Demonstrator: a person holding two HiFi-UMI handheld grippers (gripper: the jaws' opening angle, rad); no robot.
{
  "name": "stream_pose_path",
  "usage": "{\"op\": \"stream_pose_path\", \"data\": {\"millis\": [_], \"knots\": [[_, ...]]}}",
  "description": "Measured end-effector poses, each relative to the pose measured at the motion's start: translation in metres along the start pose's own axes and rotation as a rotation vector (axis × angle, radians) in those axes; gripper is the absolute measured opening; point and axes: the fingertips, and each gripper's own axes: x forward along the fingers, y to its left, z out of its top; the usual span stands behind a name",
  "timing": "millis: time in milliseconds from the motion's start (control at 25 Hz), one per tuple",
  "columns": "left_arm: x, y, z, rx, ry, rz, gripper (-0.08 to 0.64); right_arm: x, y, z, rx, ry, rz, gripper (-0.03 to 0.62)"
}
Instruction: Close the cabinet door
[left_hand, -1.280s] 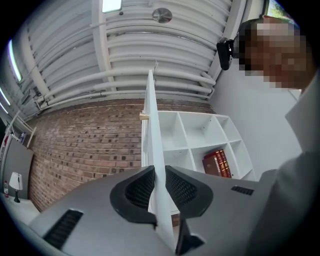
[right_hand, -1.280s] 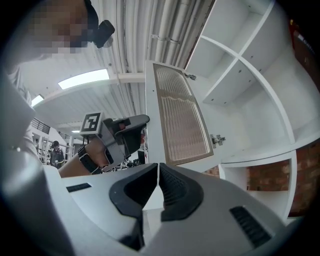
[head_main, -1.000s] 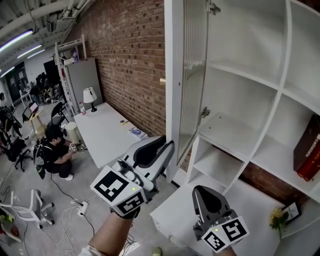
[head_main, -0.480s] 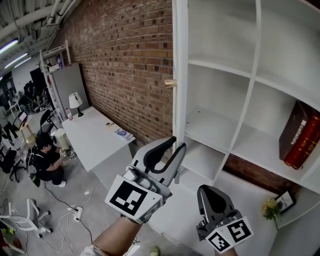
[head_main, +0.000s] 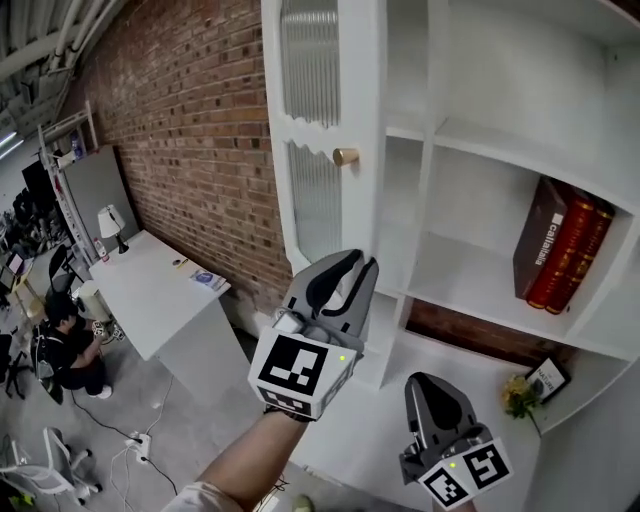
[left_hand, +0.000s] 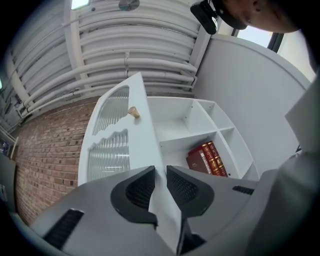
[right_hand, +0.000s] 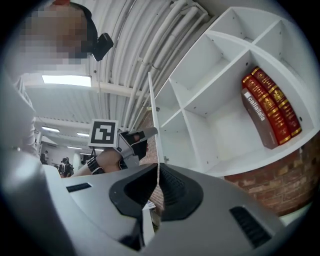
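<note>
The white cabinet door (head_main: 315, 200) with ribbed glass panels and a gold knob (head_main: 345, 156) stands partly open in front of the white shelf cabinet (head_main: 470, 140). My left gripper (head_main: 365, 262) is raised against the door's lower part, below the knob, jaws shut with nothing held. In the left gripper view the door (left_hand: 120, 145) and knob (left_hand: 133, 112) fill the space above the left gripper (left_hand: 160, 172). My right gripper (head_main: 430, 385) hangs lower right, shut and empty. The right gripper (right_hand: 157, 172) sees the door edge-on (right_hand: 152, 110).
Red books (head_main: 560, 250) stand on a middle shelf. A small picture frame (head_main: 545, 380) and yellow flowers (head_main: 522, 395) sit on the lower shelf. A brick wall (head_main: 190, 150) runs left, with a white desk (head_main: 160, 290) and a seated person (head_main: 60, 350) below.
The door has swung from edge-on to showing its glass face, closer to the cabinet. My left gripper moved right and up with it. The right gripper has stayed low.
</note>
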Motion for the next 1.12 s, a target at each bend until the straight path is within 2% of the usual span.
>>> {"op": "stream_pose_path", "data": {"millis": [320,1120], "knots": [[0.034,-0.007,-0.01,-0.014,0.001,0.003,0.084,-0.017,-0.037,0.004,0.011,-0.014,-0.066,0.017],[0.1,-0.013,-0.032,-0.065,-0.023,-0.033,0.064,0.03,-0.038,0.003,0.035,-0.014,-0.012,0.017]]}}
